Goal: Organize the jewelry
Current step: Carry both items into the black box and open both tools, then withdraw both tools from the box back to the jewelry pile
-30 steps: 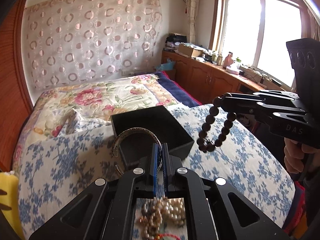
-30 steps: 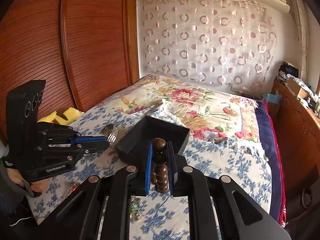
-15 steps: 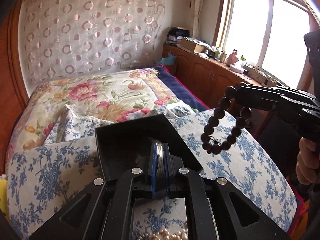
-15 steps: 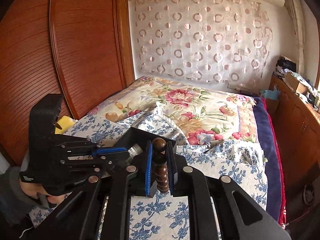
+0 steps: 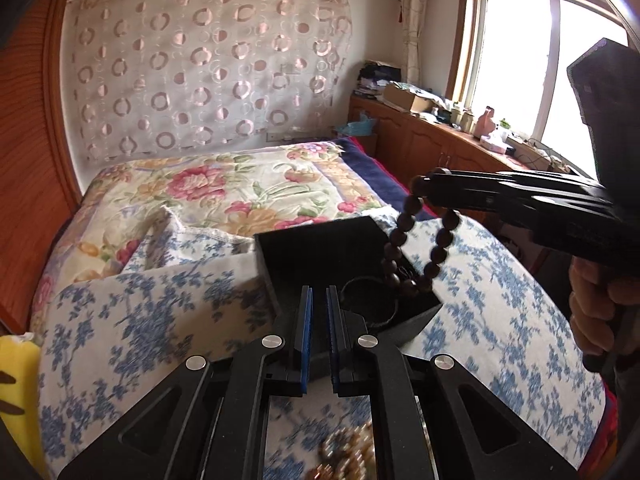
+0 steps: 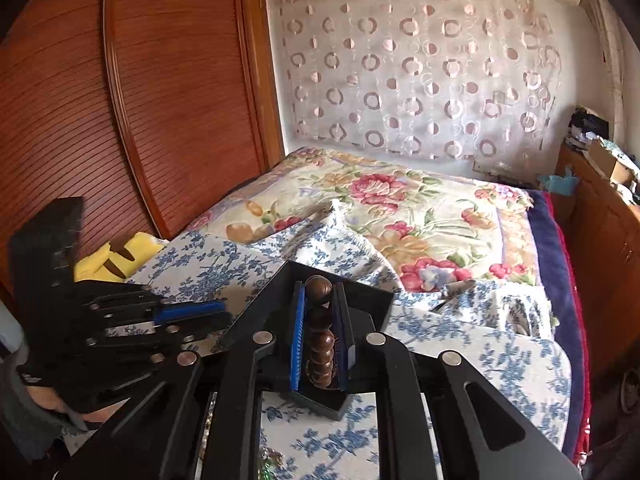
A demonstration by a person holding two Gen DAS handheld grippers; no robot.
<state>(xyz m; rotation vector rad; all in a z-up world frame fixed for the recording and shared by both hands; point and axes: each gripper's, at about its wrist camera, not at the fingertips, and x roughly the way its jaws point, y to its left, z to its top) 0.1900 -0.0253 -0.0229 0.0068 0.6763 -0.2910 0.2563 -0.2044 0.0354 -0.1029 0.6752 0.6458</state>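
A black open box (image 5: pixel 320 252) sits on the blue-flowered cloth on the bed; it also shows in the right wrist view (image 6: pixel 360 292). A thin bangle (image 5: pixel 370 300) lies inside it. My left gripper (image 5: pixel 318 312) is slightly open and empty, just at the box's near wall. My right gripper (image 6: pixel 320 312) is shut on a brown wooden bead bracelet (image 6: pixel 320 340), which hangs over the box (image 5: pixel 416 256) with its lower end inside. My right gripper also shows from the side in the left wrist view (image 5: pixel 436 188).
A blurred heap of pearl and bead jewelry (image 5: pixel 344 456) lies on the cloth under my left gripper. A yellow cushion (image 6: pixel 116 256) lies at the left bed edge. A wooden wardrobe (image 6: pixel 140 100) stands left; cabinets (image 5: pixel 440 148) line the right.
My left gripper let go of the silver bangle into the box and pulled back, jaws parted. My right gripper lowered the bead bracelet until it hangs into the box.
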